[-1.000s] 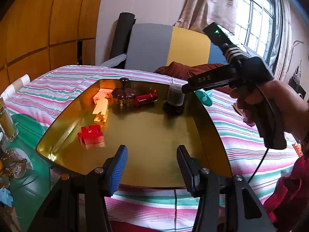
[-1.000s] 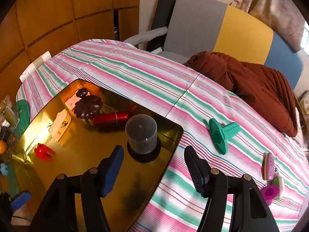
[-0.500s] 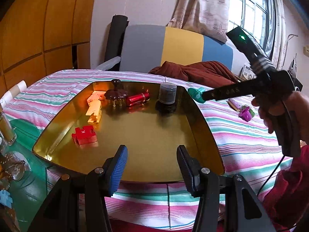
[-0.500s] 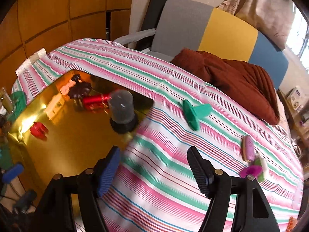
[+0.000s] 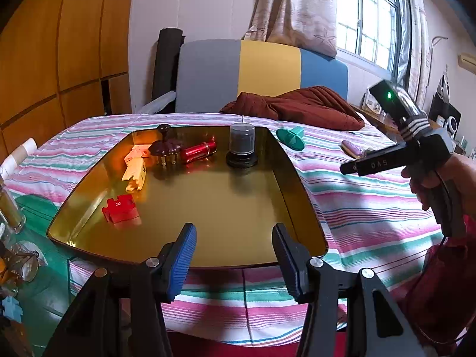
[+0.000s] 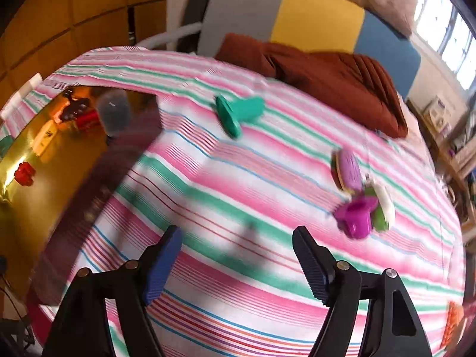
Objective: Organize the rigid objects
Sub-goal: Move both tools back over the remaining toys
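A gold tray [image 5: 297, 178] on the striped cloth holds a red puzzle piece [image 5: 120, 208], a cream piece [image 5: 135, 172], a dark brown comb [image 5: 165, 147], a red cylinder [image 5: 197, 150] and a grey jar [image 5: 241, 145]. My left gripper [image 5: 235, 255] hangs open over the tray's near edge, empty. My right gripper [image 6: 238, 264] hovers over bare cloth, its jaws opening with nothing between them. Ahead of it lie a teal stand [image 6: 238, 113], a purple oval piece [image 6: 348, 172] and a magenta piece [image 6: 355, 215]. The right gripper's body [image 5: 416, 145] shows in the left wrist view.
A brown blanket [image 6: 327, 71] lies at the cloth's far side before a grey, yellow and blue chair [image 5: 261, 71]. Glass jars [image 5: 10, 211] and a green surface sit left of the tray. A person's hand [image 5: 446, 184] grips the right tool. An orange thing [image 6: 452, 324] lies at the right edge.
My right gripper swung right, away from the grey jar and tray, out over the striped cloth, and its jaws widened. The left gripper drifted slightly and stayed open.
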`<state>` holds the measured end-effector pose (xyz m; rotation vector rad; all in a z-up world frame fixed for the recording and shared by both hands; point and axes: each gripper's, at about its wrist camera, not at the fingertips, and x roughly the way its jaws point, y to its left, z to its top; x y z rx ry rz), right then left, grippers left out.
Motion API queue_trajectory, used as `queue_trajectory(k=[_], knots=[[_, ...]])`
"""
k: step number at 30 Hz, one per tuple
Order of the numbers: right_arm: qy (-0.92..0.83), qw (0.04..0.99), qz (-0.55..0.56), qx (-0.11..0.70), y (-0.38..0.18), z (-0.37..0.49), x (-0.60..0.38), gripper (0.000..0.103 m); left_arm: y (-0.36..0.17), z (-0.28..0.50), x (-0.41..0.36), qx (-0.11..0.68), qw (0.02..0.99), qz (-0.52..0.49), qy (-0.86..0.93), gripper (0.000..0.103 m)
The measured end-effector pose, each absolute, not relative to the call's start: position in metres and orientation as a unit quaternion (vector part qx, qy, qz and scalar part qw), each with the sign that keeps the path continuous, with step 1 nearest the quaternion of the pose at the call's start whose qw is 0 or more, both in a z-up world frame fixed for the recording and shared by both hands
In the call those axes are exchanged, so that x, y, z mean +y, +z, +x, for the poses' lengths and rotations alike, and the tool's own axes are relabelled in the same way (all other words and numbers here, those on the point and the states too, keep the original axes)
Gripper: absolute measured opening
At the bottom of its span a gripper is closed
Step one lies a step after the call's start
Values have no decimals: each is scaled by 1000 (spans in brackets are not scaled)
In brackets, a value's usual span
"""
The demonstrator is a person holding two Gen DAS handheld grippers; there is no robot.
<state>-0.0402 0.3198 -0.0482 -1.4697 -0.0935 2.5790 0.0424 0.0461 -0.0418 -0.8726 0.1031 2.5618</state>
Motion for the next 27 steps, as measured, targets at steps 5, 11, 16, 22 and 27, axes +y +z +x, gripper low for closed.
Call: queue_trajectory(k=[5, 11, 16, 22, 27], knots=[[843, 116, -525, 24, -64, -32, 368, 78, -37, 49, 57, 61, 226, -302, 924, 54], [817, 180, -538, 105, -70, -15, 447, 81, -26, 56, 79, 89, 251, -284, 921, 54], [815, 219, -512, 161, -73, 1, 501, 81, -14, 57, 111, 109, 288, -272, 911, 54], [794, 258, -487, 258, -84, 18, 539, 83, -4, 50, 167, 126, 339, -280, 889, 54], [785, 279, -478, 278, -82, 28, 549, 83, -2, 33, 227, 118, 374, -311, 866, 54]])
